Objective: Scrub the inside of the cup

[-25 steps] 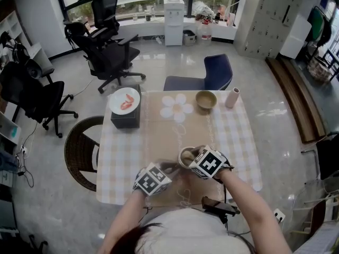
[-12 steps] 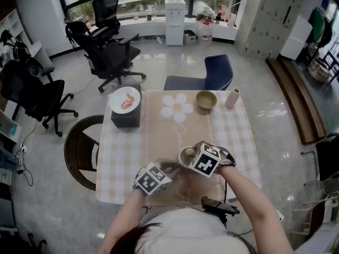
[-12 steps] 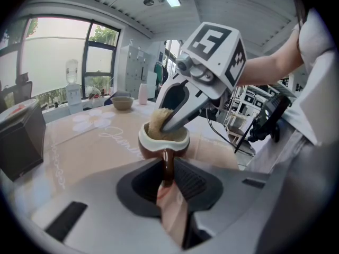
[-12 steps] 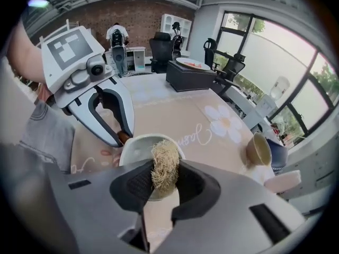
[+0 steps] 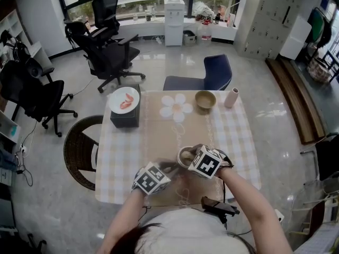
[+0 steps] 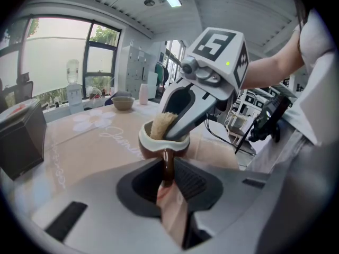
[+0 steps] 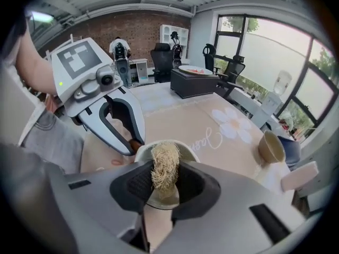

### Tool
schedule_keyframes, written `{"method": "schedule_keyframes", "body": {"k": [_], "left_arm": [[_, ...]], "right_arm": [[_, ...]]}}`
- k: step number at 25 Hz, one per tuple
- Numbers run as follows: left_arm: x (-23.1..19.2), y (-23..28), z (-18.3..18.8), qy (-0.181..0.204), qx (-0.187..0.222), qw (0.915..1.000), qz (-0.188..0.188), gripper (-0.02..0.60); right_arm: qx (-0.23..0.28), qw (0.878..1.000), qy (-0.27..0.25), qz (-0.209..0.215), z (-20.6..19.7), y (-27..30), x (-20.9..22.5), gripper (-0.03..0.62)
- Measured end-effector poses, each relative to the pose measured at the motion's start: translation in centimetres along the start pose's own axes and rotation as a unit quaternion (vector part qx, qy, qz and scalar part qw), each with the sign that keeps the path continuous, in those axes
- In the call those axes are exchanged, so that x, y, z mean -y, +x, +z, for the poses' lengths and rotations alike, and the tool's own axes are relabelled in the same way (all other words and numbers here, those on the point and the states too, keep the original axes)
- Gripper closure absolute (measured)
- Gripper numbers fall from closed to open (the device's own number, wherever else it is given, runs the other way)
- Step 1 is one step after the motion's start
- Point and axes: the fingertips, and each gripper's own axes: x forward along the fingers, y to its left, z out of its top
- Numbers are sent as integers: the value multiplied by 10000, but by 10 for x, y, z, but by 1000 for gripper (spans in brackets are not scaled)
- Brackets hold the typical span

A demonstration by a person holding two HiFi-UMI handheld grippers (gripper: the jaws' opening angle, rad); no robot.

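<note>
A brown cup with a white rim (image 5: 185, 155) stands on the beige mat near the table's front edge. My left gripper (image 5: 170, 167) is shut on its handle, which in the left gripper view sits as a dark strip (image 6: 167, 167) between the pads. My right gripper (image 5: 190, 155) leans over the cup from the right, pointing steeply down. It is shut on a straw-coloured fibre scrubber (image 7: 165, 165), whose tuft reaches into the cup's mouth (image 7: 140, 152). From the left gripper view the scrubber (image 6: 160, 125) sticks up just above the rim. The cup's bottom is hidden.
At the table's far side are a tan bowl (image 5: 205, 99), a pink vase (image 5: 232, 97) and a flower-shaped mat (image 5: 177, 107). A black box with a plate of red food (image 5: 125, 102) stands at the far left. A blue chair (image 5: 212, 73) and a wicker chair (image 5: 79, 150) flank the table.
My right gripper has rolled a little over the cup, its marker cube turning, with the scrubber still in the cup's mouth. The left gripper and the cup stay where they were.
</note>
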Motion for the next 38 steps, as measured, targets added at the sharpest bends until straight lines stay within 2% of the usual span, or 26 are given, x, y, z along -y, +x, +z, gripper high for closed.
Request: {"method": "schedule_keyframes", "body": {"k": [3, 7, 11, 15, 18, 22, 27, 31, 34, 38], "left_arm": [[0, 0, -1, -2, -2, 10000, 6, 512], [0, 0, 0, -10, -23, 10000, 2, 512], [0, 0, 1, -10, 32, 10000, 13, 512], [2, 0, 0, -22, -12, 10000, -39, 512], [1, 0, -2, -25, -28, 10000, -35, 512], [2, -1, 2, -27, -2, 10000, -38, 512], [-1, 2, -1, -10, 18, 10000, -23, 512], [-2, 2, -3, -11, -3, 10000, -25, 512], [-1, 2, -3, -12, -5, 10000, -55, 512], [0, 1, -2, 12, -11, 10000, -42, 512]], "right_arm": [[111, 9992, 321, 193, -1, -1, 0, 499], [8, 9987, 473, -185, -5, -7, 17, 499], [-374, 9979, 14, -520, -8, -7, 19, 499], [-828, 9921, -468, -821, -10, -2, 20, 499], [-1142, 9902, -492, -642, -11, 0, 16, 499], [-1258, 9918, -192, -78, -14, -1, 7, 499], [-852, 9894, 994, 635, -16, -1, 0, 499], [-179, 9723, 2002, 1196, -8, -1, -6, 497], [223, 9626, 2417, 1205, -5, -10, 1, 497], [946, 9583, 2485, 1050, 5, -35, 9, 496]]}}
